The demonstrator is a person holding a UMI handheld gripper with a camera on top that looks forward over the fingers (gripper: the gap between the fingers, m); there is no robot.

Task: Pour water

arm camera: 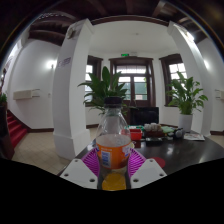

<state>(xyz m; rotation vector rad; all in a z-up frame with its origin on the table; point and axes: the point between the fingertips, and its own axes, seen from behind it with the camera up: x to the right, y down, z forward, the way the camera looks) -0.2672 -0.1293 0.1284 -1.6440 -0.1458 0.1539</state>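
Note:
A clear plastic bottle (113,140) with an orange label and orange liquid at its base stands upright between my fingers. Its neck and cap rise above them in front of a green plant. My gripper (113,163) is shut on the bottle, and both purple pads (92,160) press against its sides at the label. The bottle seems lifted over the near edge of a dark table (185,153). I see no cup or glass for certain.
Red and small objects (152,131) lie on the dark table beyond the bottle. Potted plants (186,97) stand by the windows at the back. A white pillar (72,90) rises at the left, with red stairs (15,127) further left.

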